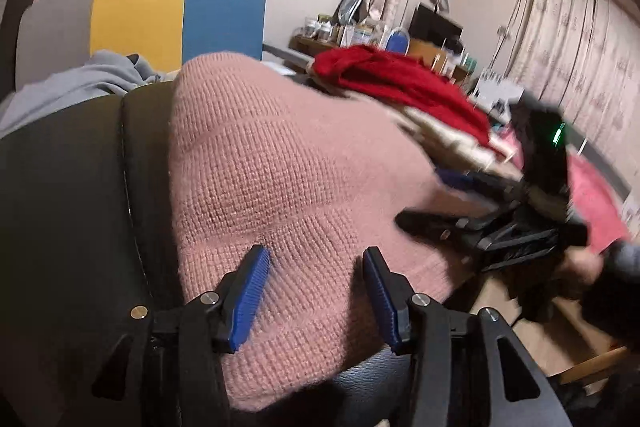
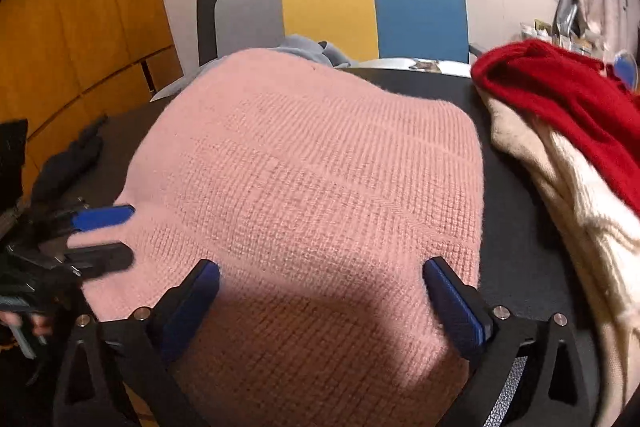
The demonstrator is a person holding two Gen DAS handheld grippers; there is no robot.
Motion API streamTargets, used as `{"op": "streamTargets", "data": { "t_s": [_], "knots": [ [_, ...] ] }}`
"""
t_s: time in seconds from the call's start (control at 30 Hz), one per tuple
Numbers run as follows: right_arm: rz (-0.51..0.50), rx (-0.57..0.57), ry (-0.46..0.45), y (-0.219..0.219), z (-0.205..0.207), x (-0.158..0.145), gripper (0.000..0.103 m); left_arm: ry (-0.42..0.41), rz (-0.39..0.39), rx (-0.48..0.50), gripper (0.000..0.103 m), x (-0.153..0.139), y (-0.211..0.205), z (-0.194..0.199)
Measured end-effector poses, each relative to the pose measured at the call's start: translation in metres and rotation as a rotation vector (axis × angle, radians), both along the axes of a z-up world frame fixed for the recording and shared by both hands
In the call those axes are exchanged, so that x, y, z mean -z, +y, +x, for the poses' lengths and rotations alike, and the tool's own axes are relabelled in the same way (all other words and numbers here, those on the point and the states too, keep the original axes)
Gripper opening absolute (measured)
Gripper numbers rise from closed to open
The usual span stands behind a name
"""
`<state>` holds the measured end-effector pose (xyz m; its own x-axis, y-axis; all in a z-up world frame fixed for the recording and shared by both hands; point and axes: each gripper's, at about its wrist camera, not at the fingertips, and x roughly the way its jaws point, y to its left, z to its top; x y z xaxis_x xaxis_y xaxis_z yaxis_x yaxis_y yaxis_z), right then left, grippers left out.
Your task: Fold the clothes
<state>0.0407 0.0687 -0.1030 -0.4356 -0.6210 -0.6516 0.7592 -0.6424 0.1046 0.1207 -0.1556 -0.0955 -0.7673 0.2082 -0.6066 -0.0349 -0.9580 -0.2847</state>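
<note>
A folded pink knit sweater (image 1: pixel 280 155) lies flat on a dark table top (image 2: pixel 516 227). In the left wrist view my left gripper (image 1: pixel 316 253) hovers over the sweater's near part, its blue pads (image 1: pixel 250 299) apart with only knit showing between them. The right wrist view shows that left gripper (image 2: pixel 120 237) at the sweater's (image 2: pixel 312 167) left edge. My right gripper (image 2: pixel 320 267) stands wide open over the sweater's near edge with nothing pinched. It appears blurred at the right of the left wrist view as the right gripper (image 1: pixel 424 203).
A red garment (image 2: pixel 560 99) lies on a cream knit one (image 2: pixel 560 195) to the sweater's right. A grey garment (image 1: pixel 80 83) sits behind, before a chair back (image 2: pixel 360 11) in grey, yellow and blue. A wooden panel (image 2: pixel 80 27) stands at left.
</note>
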Motion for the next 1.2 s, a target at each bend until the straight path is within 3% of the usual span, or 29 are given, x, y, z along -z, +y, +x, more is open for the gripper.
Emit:
{"op": "streamTargets", "data": {
  "t_s": [0.07,0.13,0.27,0.4,0.5,0.53,0.63,0.67,0.73,0.8,0.87,0.9,0.93,0.97,1.0,1.07,1.2],
  "knots": [
    [-0.004,-0.01,-0.031,0.004,0.001,-0.007,0.103,0.005,0.075,-0.049,0.055,-0.013,-0.023,0.005],
    [-0.045,-0.015,-0.12,0.013,-0.006,-0.019,0.103,0.006,0.177,-0.067,0.056,-0.021,-0.052,0.003],
    [-0.23,-0.016,-0.252,0.04,-0.031,-0.055,0.103,-0.042,0.343,-0.081,0.056,-0.019,-0.103,-0.019],
    [-0.217,0.012,-0.447,0.057,-0.066,-0.039,0.103,-0.097,0.442,-0.058,0.056,-0.001,-0.124,-0.05],
    [-0.141,0.067,-0.537,0.062,-0.084,-0.014,0.103,-0.127,0.498,-0.014,0.056,0.013,-0.128,-0.074],
    [-0.164,0.055,-0.557,0.062,-0.089,-0.01,0.103,-0.137,0.508,-0.003,0.057,0.018,-0.128,-0.081],
    [-0.217,-0.011,-0.619,0.049,-0.103,-0.003,0.103,-0.152,0.575,0.035,0.075,0.03,-0.127,-0.103],
    [-0.23,-0.037,-0.641,0.043,-0.107,-0.001,0.103,-0.171,0.607,0.048,0.086,0.035,-0.126,-0.11],
    [-0.245,-0.115,-0.664,0.017,-0.111,0.002,0.103,-0.235,0.684,0.093,0.097,0.048,-0.12,-0.125],
    [-0.254,-0.153,-0.673,-0.002,-0.108,0.004,0.103,-0.217,0.658,0.124,0.102,0.049,-0.106,-0.131],
    [-0.243,-0.178,-0.646,-0.019,-0.107,0.004,0.103,-0.205,0.571,0.138,0.099,0.045,-0.095,-0.129],
    [-0.227,-0.198,-0.614,-0.023,-0.102,0.004,0.103,-0.202,0.531,0.136,0.09,0.043,-0.091,-0.128],
    [-0.213,-0.195,-0.587,-0.025,-0.102,0.003,0.101,-0.209,0.541,0.116,0.07,0.045,-0.091,-0.124],
    [-0.198,-0.179,-0.565,-0.023,-0.105,0.001,0.09,-0.209,0.575,0.097,0.064,0.047,-0.093,-0.119],
    [-0.168,-0.138,-0.532,-0.019,-0.103,-0.001,0.071,-0.201,0.591,0.08,0.062,0.047,-0.094,-0.113],
    [-0.196,-0.106,-0.55,-0.012,-0.103,-0.001,0.054,-0.167,0.569,0.052,0.058,0.038,-0.089,-0.092],
    [-0.179,-0.161,-0.531,-0.033,-0.075,-0.011,0.051,-0.094,0.55,-0.026,0.057,0.016,-0.099,-0.035]
  ]
}}
